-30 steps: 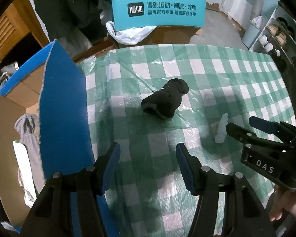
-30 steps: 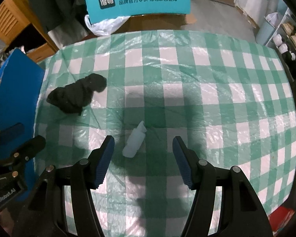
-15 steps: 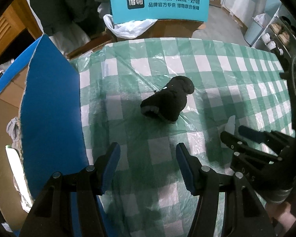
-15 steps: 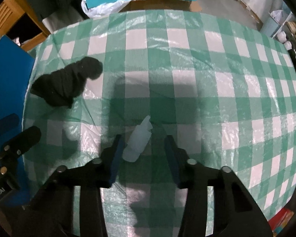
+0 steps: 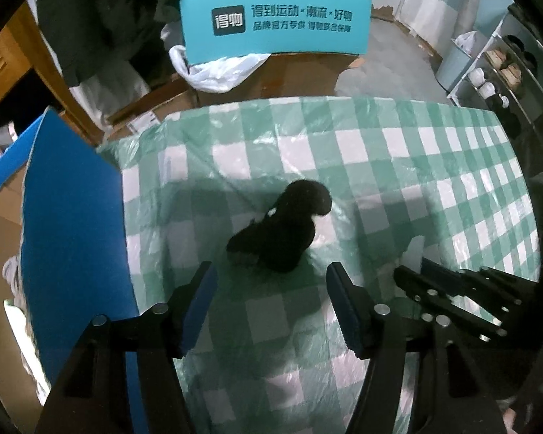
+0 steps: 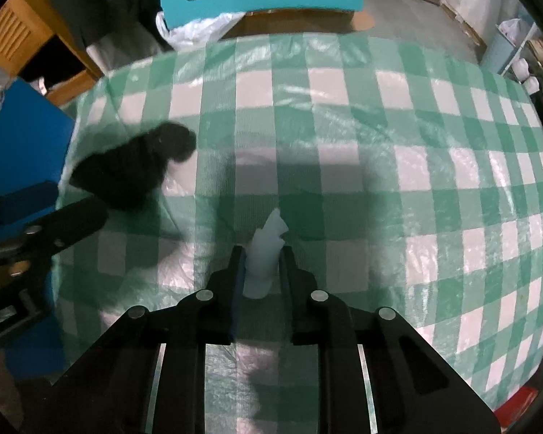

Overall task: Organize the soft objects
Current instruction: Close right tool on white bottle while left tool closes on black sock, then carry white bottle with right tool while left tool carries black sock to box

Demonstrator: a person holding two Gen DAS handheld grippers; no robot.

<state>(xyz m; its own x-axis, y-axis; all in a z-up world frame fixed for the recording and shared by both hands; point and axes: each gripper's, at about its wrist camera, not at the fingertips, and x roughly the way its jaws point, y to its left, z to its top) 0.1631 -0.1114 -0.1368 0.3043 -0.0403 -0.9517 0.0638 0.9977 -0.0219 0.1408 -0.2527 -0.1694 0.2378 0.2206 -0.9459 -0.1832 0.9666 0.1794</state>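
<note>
A black soft bundle (image 5: 282, 231) lies on the green checked tablecloth (image 5: 380, 152); it also shows in the right wrist view (image 6: 134, 170). My left gripper (image 5: 269, 282) is open, its blue-padded fingers just short of the bundle on either side. My right gripper (image 6: 260, 260) is shut on a small white soft object (image 6: 266, 246) at the cloth. The right gripper also shows in the left wrist view (image 5: 452, 289), right of the bundle, with the white object's tip (image 5: 414, 249) showing above it.
An open cardboard box with a blue flap (image 5: 68, 224) stands at the table's left edge; clothes lie inside it. A teal chair back (image 5: 275, 23) with a white plastic bag (image 5: 217, 72) stands behind the table. Shelves (image 5: 506, 72) are at far right.
My right gripper has moved forward and shut on the white object. My left gripper has moved forward toward the black bundle and stays open.
</note>
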